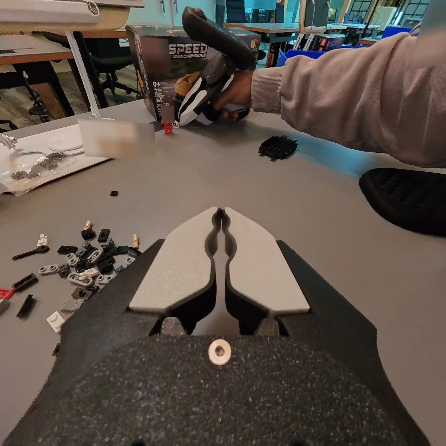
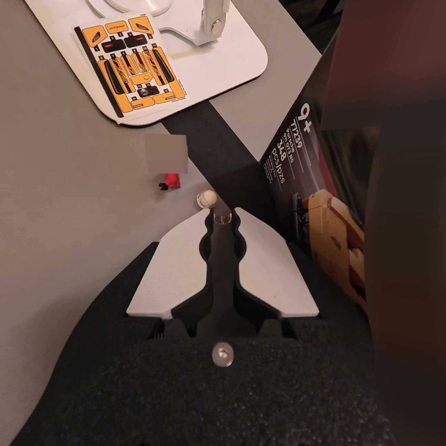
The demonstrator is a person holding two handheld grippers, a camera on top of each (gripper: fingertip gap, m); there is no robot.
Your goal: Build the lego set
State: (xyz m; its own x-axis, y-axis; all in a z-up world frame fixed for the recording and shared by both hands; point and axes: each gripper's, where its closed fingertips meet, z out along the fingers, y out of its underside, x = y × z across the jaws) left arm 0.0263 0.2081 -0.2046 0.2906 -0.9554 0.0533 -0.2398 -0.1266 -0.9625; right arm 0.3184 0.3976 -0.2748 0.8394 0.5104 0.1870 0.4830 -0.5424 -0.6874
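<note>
The right gripper [image 2: 222, 213] pinches a small clear piece [image 2: 222, 218] between its fingertips, its two white fingers [image 2: 178, 268] set only narrowly apart around it, low over the grey table [image 2: 60, 193]. Just beyond the tips lies a small white round piece [image 2: 206, 198], and a little to its left a red minifigure part [image 2: 173, 181] with a black hand, partly under a blurred patch. To the right the dark set box [image 2: 284, 154] stands on the table, close against the gripper's right finger. Farther off a white card [image 2: 231, 72] carries an orange and black sticker sheet [image 2: 130, 67]. The left gripper [image 1: 221, 211] hovers above bare table with its tips pressed together and nothing between them. To its left a loose pile of small black, grey and white bricks [image 1: 87, 263] is scattered, with a single small black piece [image 1: 114, 193] apart from it farther out. Across the table a black studded plate [image 1: 277, 147] lies well apart from the pile, near the person's sleeve [image 1: 350, 96]. A clear bag of dark parts [image 1: 36, 166] rests at the far left.
</note>
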